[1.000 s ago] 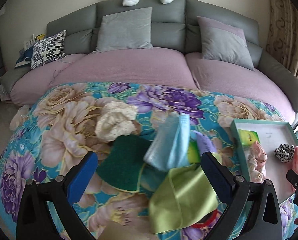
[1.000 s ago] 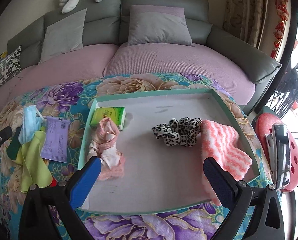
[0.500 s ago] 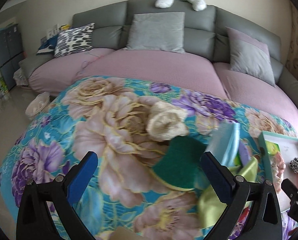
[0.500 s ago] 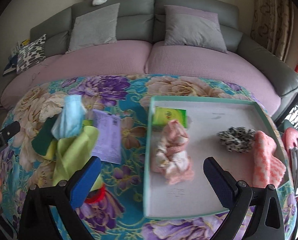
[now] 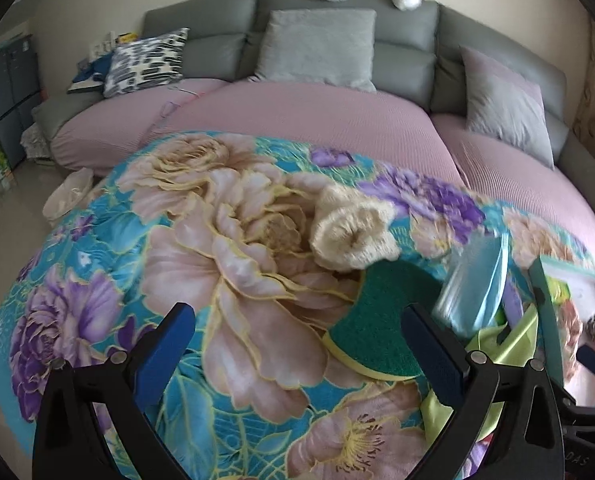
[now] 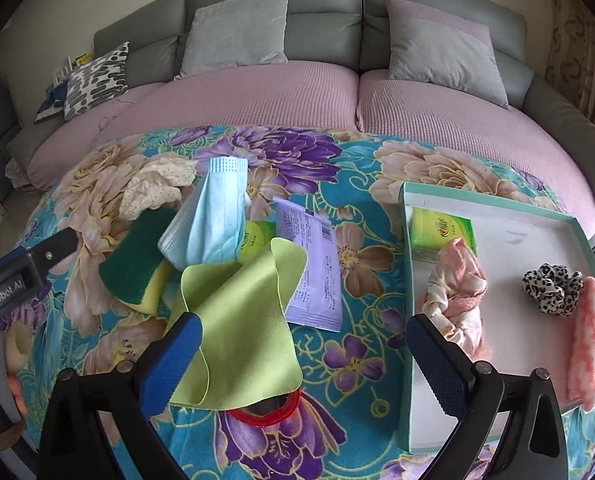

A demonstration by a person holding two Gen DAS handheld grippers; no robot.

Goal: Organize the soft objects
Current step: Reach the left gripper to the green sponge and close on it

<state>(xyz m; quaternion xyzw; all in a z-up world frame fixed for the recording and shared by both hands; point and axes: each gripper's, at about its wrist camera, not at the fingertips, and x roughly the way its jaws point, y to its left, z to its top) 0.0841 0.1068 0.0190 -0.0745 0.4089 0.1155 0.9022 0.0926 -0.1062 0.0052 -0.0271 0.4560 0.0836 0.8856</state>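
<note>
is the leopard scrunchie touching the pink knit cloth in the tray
Touching: the right wrist view shows the scrunchie pressed against the pink knit cloth, with no gap between them.

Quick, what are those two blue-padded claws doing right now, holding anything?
Left gripper: open, holding nothing, above the flowered cloth.
Right gripper: open, holding nothing, over the yellow-green cloth.

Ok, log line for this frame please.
left gripper open, empty | right gripper open over yellow-green cloth | tray: pink sock, leopard scrunchie
</note>
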